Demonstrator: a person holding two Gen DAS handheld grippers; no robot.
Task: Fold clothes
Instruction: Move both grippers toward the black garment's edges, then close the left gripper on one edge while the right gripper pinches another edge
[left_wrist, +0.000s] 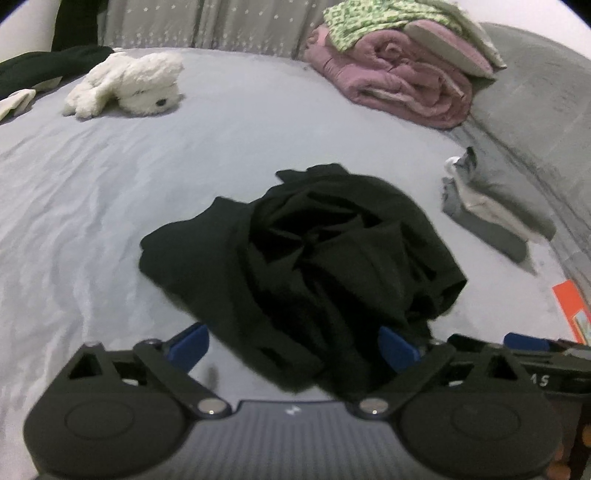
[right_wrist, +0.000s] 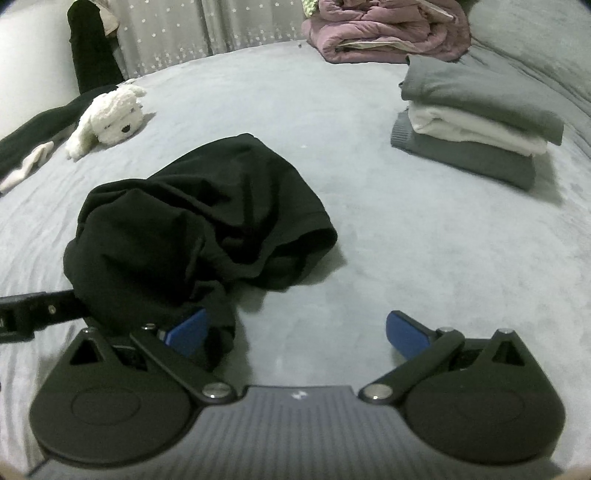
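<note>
A crumpled black garment (left_wrist: 306, 258) lies in a heap on the grey bed sheet (left_wrist: 110, 184). In the left wrist view its near edge runs down between the blue fingers of my left gripper (left_wrist: 293, 349). The jaws stand wide, with the cloth loose between them and not pinched. In the right wrist view the same garment (right_wrist: 199, 229) sits to the left. My right gripper (right_wrist: 295, 334) is open over bare sheet (right_wrist: 406, 240), and its left fingertip (right_wrist: 186, 332) is against the garment's hem. Part of the left gripper's body (right_wrist: 33, 314) shows at the left edge.
A white plush toy (right_wrist: 110, 118) lies at the far left beside a dark garment (right_wrist: 33, 125). A folded grey and white stack (right_wrist: 476, 118) sits at the right. A rolled pink blanket (left_wrist: 399, 81) with green patterned cloth (left_wrist: 369, 22) is at the back. An orange item (left_wrist: 572, 306) lies at the right edge.
</note>
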